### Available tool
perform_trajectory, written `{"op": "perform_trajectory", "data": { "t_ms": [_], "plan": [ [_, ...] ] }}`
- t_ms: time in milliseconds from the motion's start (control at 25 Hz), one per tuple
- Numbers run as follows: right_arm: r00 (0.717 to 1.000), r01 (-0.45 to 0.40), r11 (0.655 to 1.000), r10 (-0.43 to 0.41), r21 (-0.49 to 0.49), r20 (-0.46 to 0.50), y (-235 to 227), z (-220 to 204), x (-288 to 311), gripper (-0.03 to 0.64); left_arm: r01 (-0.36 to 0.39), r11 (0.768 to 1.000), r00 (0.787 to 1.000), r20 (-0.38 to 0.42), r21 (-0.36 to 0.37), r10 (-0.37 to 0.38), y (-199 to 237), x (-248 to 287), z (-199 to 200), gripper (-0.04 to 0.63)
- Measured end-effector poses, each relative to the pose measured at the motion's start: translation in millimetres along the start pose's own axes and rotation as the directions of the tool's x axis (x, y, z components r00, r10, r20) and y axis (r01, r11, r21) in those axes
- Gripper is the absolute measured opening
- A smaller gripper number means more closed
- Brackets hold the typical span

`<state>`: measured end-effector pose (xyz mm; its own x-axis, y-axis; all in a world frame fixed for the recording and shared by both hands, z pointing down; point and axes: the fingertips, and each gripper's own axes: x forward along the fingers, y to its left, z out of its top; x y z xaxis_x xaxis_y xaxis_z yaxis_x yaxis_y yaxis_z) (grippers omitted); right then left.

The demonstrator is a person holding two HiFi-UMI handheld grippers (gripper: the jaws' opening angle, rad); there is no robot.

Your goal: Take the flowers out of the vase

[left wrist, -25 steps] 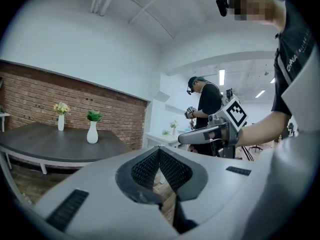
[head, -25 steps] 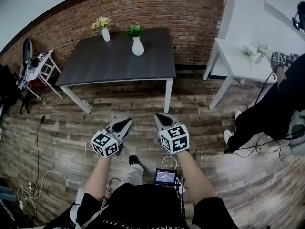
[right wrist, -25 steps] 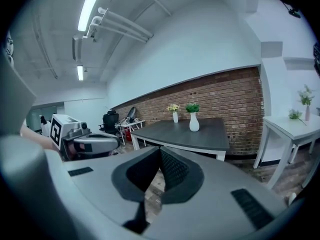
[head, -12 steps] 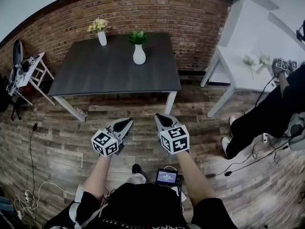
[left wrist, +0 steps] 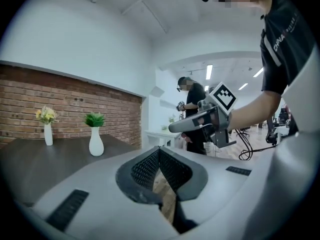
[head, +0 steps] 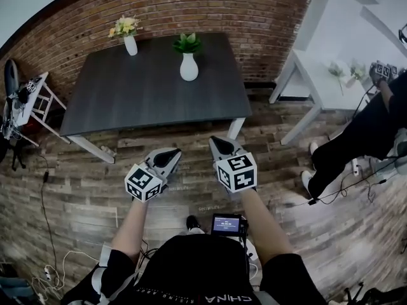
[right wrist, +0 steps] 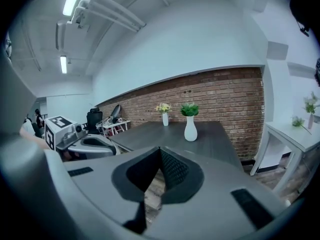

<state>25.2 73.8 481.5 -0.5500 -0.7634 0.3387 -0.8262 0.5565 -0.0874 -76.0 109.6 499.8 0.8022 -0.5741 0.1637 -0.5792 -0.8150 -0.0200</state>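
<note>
We are standing short of the worktop (head: 146, 94), left claw (head: 166, 157) and right claw (head: 220, 146) both clenched empty with nothing in reach; flowers (head: 124, 26) are sitting in a vase (head: 130, 44) at the far corner

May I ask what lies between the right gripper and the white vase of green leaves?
Head view: only wooden floor and bare dark tabletop separate the right gripper from the vase.
</note>
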Motion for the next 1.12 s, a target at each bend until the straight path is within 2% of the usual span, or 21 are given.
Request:
{"op": "perform_trajectory", "data": {
  "t_ms": [280, 560, 880, 1120],
  "plan": [
    [1.0, 0.01, 1.0, -0.01, -0.001, -0.012, -14.7, 5.7, 28.4, 0.005, 0.002, 0.999, 1.0, 0.014, -0.048, -0.002, 32.1, 16.2, -4.5, 0.002],
    [1.0, -0.023, 1.0, 0.023, 0.004, -0.012, -43.0, 15.0, 75.0, 0.005, -0.027, 0.998, 1.0, 0.002, -0.053, 0.027, 74.4, 45.4, -6.3, 0.002],
    [0.997, -0.073, 0.997, 0.073, -0.002, 0.021, -102.5, 59.6, 135.5, 0.005, -0.091, 0.995, 0.996, -0.003, -0.038, 0.091, 145.2, 101.4, 19.1, 0.002],
    [0.994, -0.109, 0.994, 0.109, 0.004, 0.024, -154.7, 79.9, 168.5, 0.005, -0.13, 0.989, 0.992, -0.011, -0.07, 0.129, 180.3, 147.0, 27.8, 0.002]
  ]
}}
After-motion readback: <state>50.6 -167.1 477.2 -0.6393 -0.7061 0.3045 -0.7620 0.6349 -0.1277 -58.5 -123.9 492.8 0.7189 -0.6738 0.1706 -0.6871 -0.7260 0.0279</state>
